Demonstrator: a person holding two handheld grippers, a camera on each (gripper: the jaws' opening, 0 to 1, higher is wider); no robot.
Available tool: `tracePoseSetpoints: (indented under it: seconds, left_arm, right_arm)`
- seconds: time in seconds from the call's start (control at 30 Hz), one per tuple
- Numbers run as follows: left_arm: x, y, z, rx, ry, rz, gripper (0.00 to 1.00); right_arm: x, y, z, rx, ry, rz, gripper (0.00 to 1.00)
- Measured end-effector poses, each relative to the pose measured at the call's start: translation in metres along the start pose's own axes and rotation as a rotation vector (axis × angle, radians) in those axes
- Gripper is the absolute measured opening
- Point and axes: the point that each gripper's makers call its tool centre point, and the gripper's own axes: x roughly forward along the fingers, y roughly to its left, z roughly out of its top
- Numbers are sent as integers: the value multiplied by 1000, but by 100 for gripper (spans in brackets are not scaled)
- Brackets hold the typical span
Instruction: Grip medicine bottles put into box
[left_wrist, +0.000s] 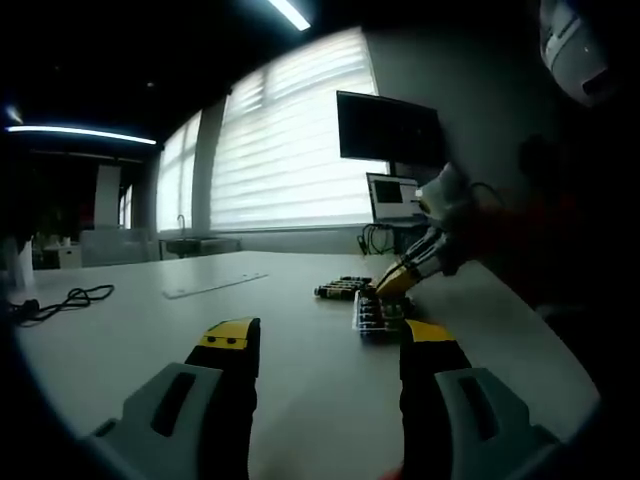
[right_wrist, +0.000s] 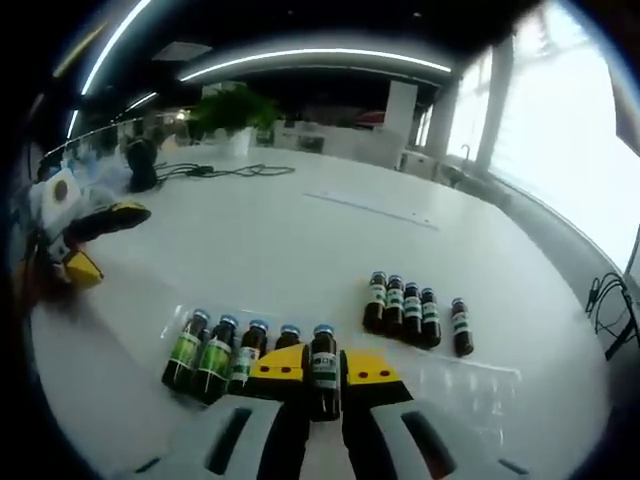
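A dark monitor, a black cable and a leafy plant sit around the white table.

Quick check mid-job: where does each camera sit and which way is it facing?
Left gripper view: rides the left tongs, low over the white table, facing the windows; the right tongs work at the bottles.
Right gripper view: rides the right tongs, looking down on a bottle between them.
Shared: table, bottles, clear tray.
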Motion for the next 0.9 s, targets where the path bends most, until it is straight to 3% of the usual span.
tracePoseSetpoints:
  seconds: [0.13,0.23,0.9]
  left_arm:
    - [0,-1,0,0,0,0,49]
    - [0,0,-1,1,1,-1,49]
    - [0,0,-1,2,3,-3,49]
  right_arm:
    - [-3,-7,6,7,-28,-20,7]
    - [-5,-10,9,22,-30,-30,0]
    - [-5,-5,-5,32,14,-7,0]
